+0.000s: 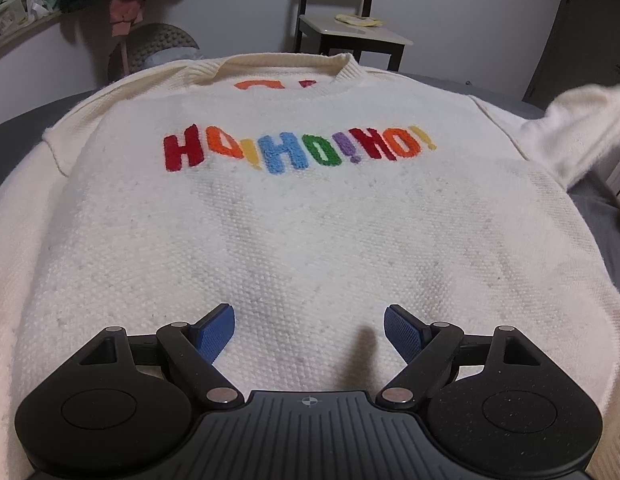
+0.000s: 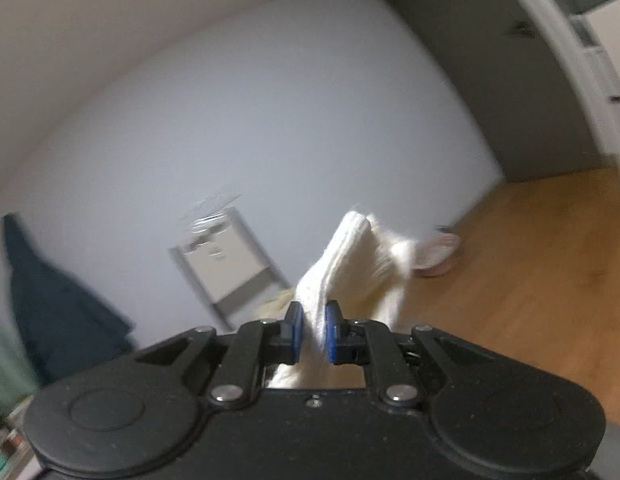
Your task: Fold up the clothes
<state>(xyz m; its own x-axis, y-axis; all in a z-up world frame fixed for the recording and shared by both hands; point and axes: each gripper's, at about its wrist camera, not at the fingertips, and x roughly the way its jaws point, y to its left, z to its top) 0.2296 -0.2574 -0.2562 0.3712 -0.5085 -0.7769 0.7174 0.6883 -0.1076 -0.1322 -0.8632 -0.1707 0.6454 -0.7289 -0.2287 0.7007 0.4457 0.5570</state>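
The cream knitted sweater [image 1: 293, 220] is laid flat, front up, multicoloured lettering [image 1: 297, 148] displayed; one sleeve [image 2: 350, 264] is raised.

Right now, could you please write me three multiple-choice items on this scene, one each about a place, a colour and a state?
1. Where does the sweater lie?
A. spread on a grey surface
B. hung on the chair
C. on the wooden floor

2. What colour is the first H of the lettering?
A. blue
B. red
C. green

3. How does the right gripper stand?
A. wide open
B. shut on nothing
C. shut on the sleeve

Answers:
1 A, grey shows around the sweater's edges.
2 B, the leftmost letter is dark red.
3 C, white knit is pinched between the blue pads.
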